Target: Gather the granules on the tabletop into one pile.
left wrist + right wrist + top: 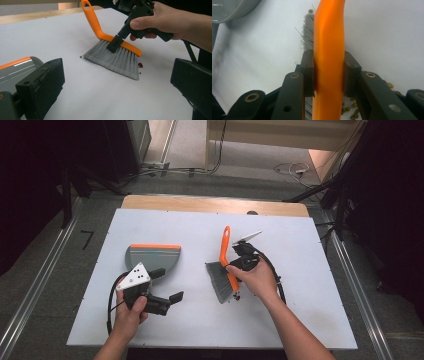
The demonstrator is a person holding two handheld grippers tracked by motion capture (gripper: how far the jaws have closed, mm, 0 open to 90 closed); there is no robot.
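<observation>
The right gripper (328,75) is clamped on the orange back of the single brush (115,53), both pads pressed flat against it; its bristles rest on the white table (300,310). In the right gripper view the brush's handle runs off the top edge and its grey bristles are mostly hidden behind the orange back. Just beside the bristles lie small beans (350,110): several greenish ones cluster under the jaws, too crowded to count, and a dark red one (140,65) sits at the bristle tips. The left gripper (165,295) stands well left of the brush, jaws wide apart and holding nothing. One grey dustpan (152,257) with an orange edge lies just beyond it, partly covered by the gripper.
</observation>
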